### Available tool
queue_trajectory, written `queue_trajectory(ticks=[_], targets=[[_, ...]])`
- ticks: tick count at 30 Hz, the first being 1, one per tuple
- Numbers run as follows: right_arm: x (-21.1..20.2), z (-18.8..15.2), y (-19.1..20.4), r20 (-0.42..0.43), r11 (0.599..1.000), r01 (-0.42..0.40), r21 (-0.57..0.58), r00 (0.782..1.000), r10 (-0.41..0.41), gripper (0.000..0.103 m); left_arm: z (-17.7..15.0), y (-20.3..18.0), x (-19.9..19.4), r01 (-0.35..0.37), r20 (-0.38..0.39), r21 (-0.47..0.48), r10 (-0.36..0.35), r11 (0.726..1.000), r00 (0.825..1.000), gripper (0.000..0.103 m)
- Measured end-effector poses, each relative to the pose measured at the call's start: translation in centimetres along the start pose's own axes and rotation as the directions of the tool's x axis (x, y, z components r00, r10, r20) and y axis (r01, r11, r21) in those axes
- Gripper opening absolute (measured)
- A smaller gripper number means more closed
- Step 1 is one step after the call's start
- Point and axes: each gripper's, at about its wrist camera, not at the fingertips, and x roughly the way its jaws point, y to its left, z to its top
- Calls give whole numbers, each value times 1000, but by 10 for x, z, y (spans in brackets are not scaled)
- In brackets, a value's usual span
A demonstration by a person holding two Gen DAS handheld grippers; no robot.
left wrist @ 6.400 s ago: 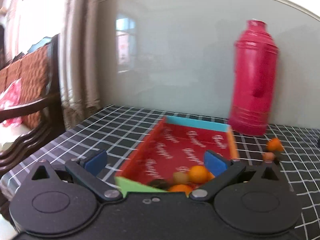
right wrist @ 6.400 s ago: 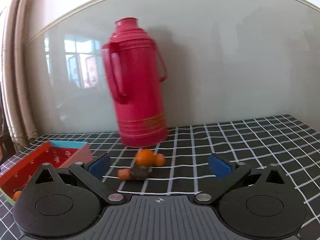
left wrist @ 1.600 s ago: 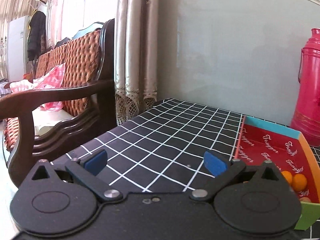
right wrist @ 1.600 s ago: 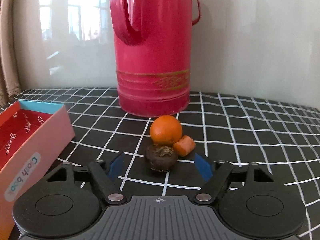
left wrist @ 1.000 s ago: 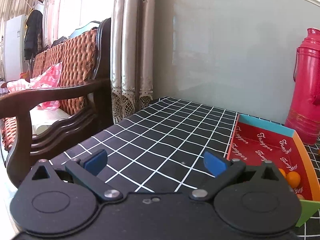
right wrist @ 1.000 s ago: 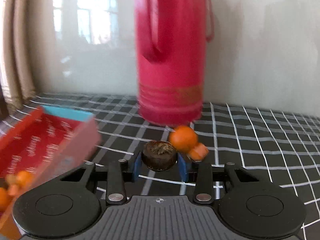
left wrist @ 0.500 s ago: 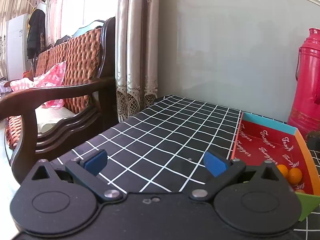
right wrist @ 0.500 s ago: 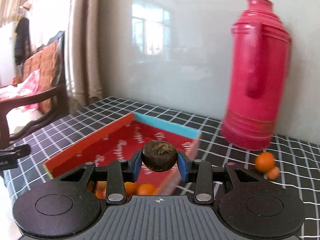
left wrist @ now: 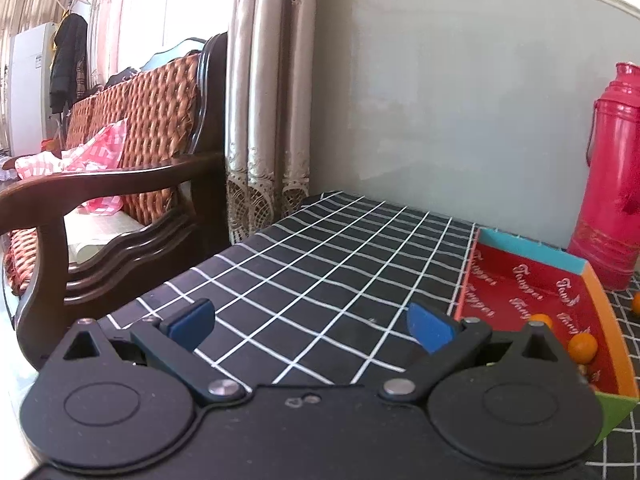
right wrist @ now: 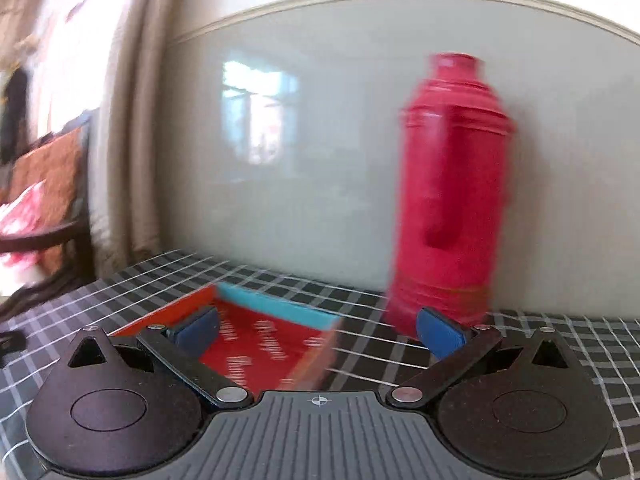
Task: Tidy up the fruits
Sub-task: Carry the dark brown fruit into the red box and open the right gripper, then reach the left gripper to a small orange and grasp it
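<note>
The checked counter (left wrist: 320, 280) carries a red tray (left wrist: 520, 296), a thermos (left wrist: 612, 176) behind it, and an orange (left wrist: 636, 305).

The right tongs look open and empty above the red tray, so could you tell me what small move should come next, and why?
Probably swing the right tongs back toward the pink thermos flask: they are open and empty over the red cardboard tray, and a small orange fruit sits on the tablecloth outside the tray.
</note>
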Motion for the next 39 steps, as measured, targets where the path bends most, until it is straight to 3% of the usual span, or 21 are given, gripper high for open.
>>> queue_trajectory(ticks=[5, 12, 22, 26, 34, 39], targets=[[-10, -2, -49, -18, 992, 60, 108, 998, -59, 103, 2, -21, -6, 55, 6, 20, -56, 998, 998, 97], [-32, -6, -97, -29, 982, 137, 128, 990, -135, 103, 3, -78, -20, 172, 34, 77, -175, 982, 984, 95], [-51, -21, -140, -49, 967, 239, 86, 971, -235, 103, -6, -186, -34, 360, 19, 176, -368, 916, 929, 94], [-54, -29, -166, -65, 949, 292, 116, 956, -286, 103, -14, -221, -32, 416, -6, 199, -424, 887, 906, 88], [-44, -40, -217, -78, 909, 378, 175, 926, -369, 103, -28, -286, -8, 484, -82, 200, -478, 852, 875, 77], [-27, -41, -239, -101, 894, 394, 213, 919, -381, 103, -30, -324, 14, 493, -102, 207, -483, 845, 870, 74]])
